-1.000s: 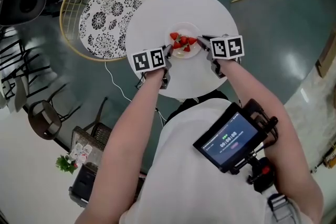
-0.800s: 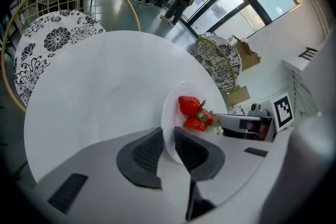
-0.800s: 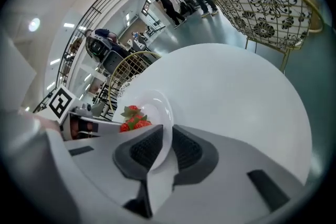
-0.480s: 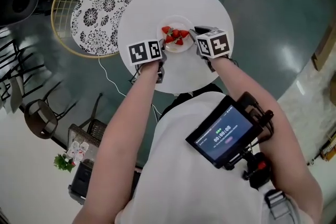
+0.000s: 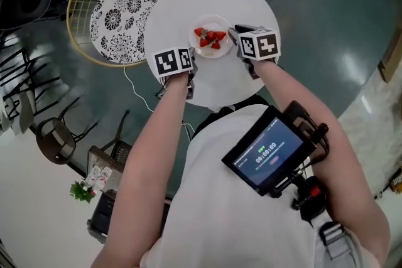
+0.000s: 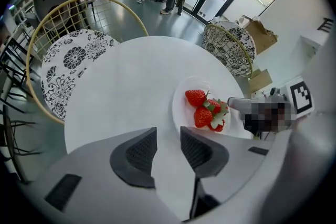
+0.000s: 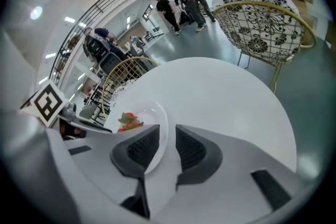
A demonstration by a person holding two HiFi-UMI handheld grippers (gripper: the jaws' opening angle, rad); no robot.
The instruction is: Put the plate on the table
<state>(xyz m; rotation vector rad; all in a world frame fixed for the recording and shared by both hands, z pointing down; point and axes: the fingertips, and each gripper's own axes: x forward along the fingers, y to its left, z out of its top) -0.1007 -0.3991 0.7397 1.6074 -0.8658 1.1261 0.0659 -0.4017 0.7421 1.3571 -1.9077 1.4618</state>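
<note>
Head view: the plate (image 5: 210, 44) of strawberries (image 5: 210, 36) is on the white table (image 5: 217, 81), near its middle. The left gripper (image 5: 192, 61) is just beside the plate's near-left rim and the right gripper (image 5: 235, 33) is at its right rim. The jaws are too small to read here.

Left gripper view: the jaws are apart with only bare table between them. The plate is ahead and to the right, clear of them.

Right gripper view: the rim runs between the jaws, which are closed in on it (a pinch, I judge, not a loose straddle).

The set-down looks nearly done. Next, the right jaws need to part and draw back level, so that nothing drags. One thing is hidden: the rim under the jaw, so I cannot tell whether the base lies flat.
</note>
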